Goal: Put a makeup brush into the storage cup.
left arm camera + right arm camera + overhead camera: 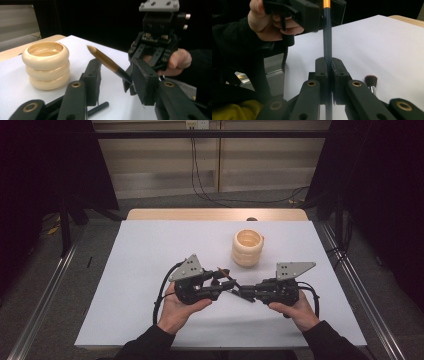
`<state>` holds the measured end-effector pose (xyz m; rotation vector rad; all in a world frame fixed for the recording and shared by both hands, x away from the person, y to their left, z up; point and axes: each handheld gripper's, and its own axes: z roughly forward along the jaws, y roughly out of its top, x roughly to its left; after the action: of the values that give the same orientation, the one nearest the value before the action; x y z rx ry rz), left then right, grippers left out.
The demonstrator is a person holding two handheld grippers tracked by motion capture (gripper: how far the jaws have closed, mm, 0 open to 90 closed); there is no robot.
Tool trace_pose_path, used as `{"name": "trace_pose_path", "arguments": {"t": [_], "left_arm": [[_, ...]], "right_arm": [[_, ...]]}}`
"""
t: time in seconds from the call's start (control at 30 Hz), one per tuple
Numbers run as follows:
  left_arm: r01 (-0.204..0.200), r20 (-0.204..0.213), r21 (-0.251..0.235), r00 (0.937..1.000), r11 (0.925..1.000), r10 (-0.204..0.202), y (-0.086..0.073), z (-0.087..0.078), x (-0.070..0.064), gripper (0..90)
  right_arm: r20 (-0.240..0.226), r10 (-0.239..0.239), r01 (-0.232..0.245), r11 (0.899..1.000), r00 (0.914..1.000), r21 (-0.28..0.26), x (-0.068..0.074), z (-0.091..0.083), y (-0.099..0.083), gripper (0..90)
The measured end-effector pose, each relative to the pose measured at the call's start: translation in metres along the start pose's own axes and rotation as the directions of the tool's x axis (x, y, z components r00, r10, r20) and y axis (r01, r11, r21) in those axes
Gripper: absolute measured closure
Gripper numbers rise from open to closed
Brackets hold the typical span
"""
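Observation:
A thin brush (105, 60) with a dark handle, gold band and tan pointed end is held in the air between the two grippers. My right gripper (328, 70) is shut on its dark handle (327, 37). My left gripper (117, 77) is open, its jaws standing on either side of the gold part without touching it. In the high view the left gripper (225, 279) and right gripper (243, 292) meet tip to tip over the table's middle, with the brush (227, 276) slanting up to the left.
A cream ribbed cup (247, 247) made of three stacked rings stands behind the grippers, also in the left gripper view (46, 65). A second brush (370, 82) with dark bristles and a silver band lies on the white tabletop (150, 270) under the grippers.

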<state>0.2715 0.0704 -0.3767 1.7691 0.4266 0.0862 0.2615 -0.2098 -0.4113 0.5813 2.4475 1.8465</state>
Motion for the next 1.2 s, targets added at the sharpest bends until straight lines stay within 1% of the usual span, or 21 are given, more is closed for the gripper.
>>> {"name": "trace_pose_path", "arguments": {"t": [0.07,0.13,0.2,0.3,0.4,0.5,0.53,0.6,0.63,0.73,0.8,0.83,0.93,1.0,1.03,1.07,1.1,1.13,1.2], "left_arm": [[0.008,-0.008,-0.006,0.9999,1.0,-0.008,0.0001,-0.0019,0.0008,63.1],[0.025,-0.005,-0.013,0.9997,0.9996,-0.026,0.0001,-0.0037,0.0017,67.0],[0.029,0.003,-0.007,0.9996,0.9995,-0.029,0.0,-0.0048,0.0031,70.4],[0.047,0.021,-0.01,0.9987,0.9989,-0.046,-0.0001,-0.0048,0.0031,72.7],[0.062,0.037,-0.015,0.9974,0.9979,-0.062,0.0002,-0.0052,0.0027,74.7],[0.081,0.065,-0.02,0.9947,0.9965,-0.079,0.0011,-0.0066,0.003,77.4],[0.087,0.078,-0.021,0.9933,0.996,-0.085,0.0012,-0.0069,0.0025,78.6],[0.089,0.087,-0.025,0.9925,0.9957,-0.087,0.0015,-0.0071,0.0013,80.5],[0.093,0.103,-0.029,0.9906,0.9952,-0.09,0.0021,-0.0068,0.0007,81.6],[0.082,0.097,-0.028,0.9922,0.9962,-0.079,0.0035,-0.0072,-0.0013,83.4],[0.088,0.104,-0.038,0.9911,0.9954,-0.084,0.0036,-0.0076,-0.0019,83.7],[0.081,0.104,-0.031,0.9916,0.9963,-0.077,0.004,-0.0075,-0.0019,84.0],[0.088,0.105,-0.034,0.9909,0.9955,-0.084,0.0046,-0.0071,-0.0031,84.2],[0.08,0.107,-0.031,0.9914,0.9963,-0.076,0.0051,-0.0081,-0.0026,84.2],[0.074,0.098,-0.028,0.9926,0.9969,-0.071,0.0058,-0.0087,-0.0034,84.3],[0.078,0.097,-0.031,0.9924,0.9965,-0.075,0.0062,-0.0085,-0.0044,84.3],[0.072,0.106,-0.028,0.9919,0.997,-0.069,0.0066,-0.0089,-0.0039,84.3],[0.072,0.106,-0.028,0.992,0.997,-0.068,0.0069,-0.0088,-0.004,84.3],[0.077,0.098,-0.027,0.9924,0.9967,-0.074,0.0071,-0.0086,-0.0051,84.3]], "right_arm": [[-0.002,0.002,-0.002,1.0,1.0,0.003,0.0005,0.0007,-0.0007,84.3],[-0.001,-0.005,0.005,1.0,1.0,0.011,0.0007,0.0018,-0.0017,84.3],[-0.005,-0.001,0.001,1.0,1.0,0.009,0.0005,0.0024,-0.0026,84.3],[-0.004,-0.006,0.006,1.0,1.0,0.01,0.0008,0.0029,-0.0025,84.3],[-0.015,-0.009,0.01,1.0,0.9998,0.016,0.0014,0.0041,-0.003,84.2],[-0.022,-0.016,0.017,1.0,0.9996,0.017,0.0027,0.0057,-0.0031,84.1],[-0.015,-0.016,0.017,1.0,0.9998,0.019,0.0038,0.006,-0.0032,83.9],[-0.026,-0.024,0.025,0.999,0.9994,0.023,0.0041,0.0072,-0.0034,83.5],[-0.025,-0.024,0.025,0.999,0.9994,0.023,0.0043,0.0077,-0.0035,83.2],[-0.028,-0.028,0.028,0.999,0.9992,0.022,0.0055,0.0094,-0.0036,82.8],[-0.024,-0.031,0.031,0.999,0.9992,0.015,0.0053,0.009,-0.0032,82.4],[-0.02,-0.027,0.028,1.0,0.9994,0.013,0.0053,0.0083,-0.003,82.2],[-0.023,-0.026,0.026,1.0,0.9994,0.009,0.0048,0.0084,-0.0035,81.8],[-0.016,-0.03,0.03,1.0,0.9994,0.007,0.0055,0.008,-0.0033,81.2],[-0.019,-0.028,0.028,1.0,0.9994,0.001,0.0052,0.008,-0.0033,80.6],[-0.018,-0.022,0.022,1.0,0.9996,-0.003,0.0053,0.0075,-0.003,78.8],[-0.018,-0.024,0.023,1.0,0.9996,-0.005,0.0055,0.0074,-0.0027,76.3],[-0.017,-0.02,0.02,1.0,0.9996,-0.011,0.0057,0.0071,-0.0023,73.1],[-0.013,-0.016,0.016,1.0,0.9998,-0.013,0.006,0.0072,-0.002,68.2]]}}
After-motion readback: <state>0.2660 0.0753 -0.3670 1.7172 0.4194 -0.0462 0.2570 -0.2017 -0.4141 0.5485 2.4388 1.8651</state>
